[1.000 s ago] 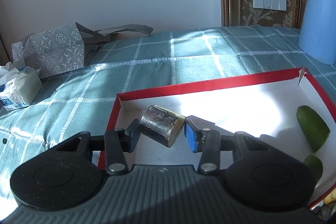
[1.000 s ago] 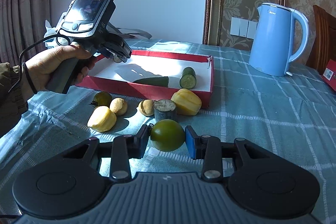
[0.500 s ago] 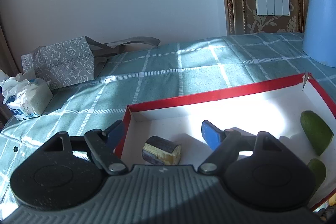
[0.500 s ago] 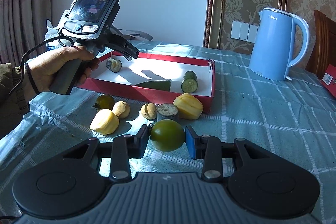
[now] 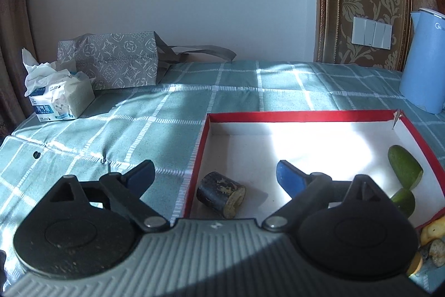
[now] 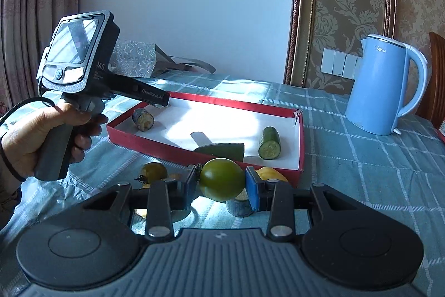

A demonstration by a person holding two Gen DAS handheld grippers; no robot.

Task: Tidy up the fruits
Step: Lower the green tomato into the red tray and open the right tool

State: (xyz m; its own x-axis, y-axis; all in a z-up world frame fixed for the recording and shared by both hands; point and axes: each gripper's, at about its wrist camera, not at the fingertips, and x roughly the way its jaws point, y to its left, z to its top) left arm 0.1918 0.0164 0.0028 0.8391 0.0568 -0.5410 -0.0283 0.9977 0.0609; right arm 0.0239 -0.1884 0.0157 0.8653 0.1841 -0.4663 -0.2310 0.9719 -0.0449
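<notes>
Left tongs (image 5: 215,176) opening, empty — right tongs (image 6: 221,183) clamp one green tomato (image 6: 221,179); red tray (image 6: 300,141) holds three pieces.

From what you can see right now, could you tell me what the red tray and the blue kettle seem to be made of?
Red tray: likely cardboard, matte white inside; thin folded walls, one corner split. Blue kettle: probably plastic, smooth and slightly glossy, with a moulded white-edged handle.
</notes>
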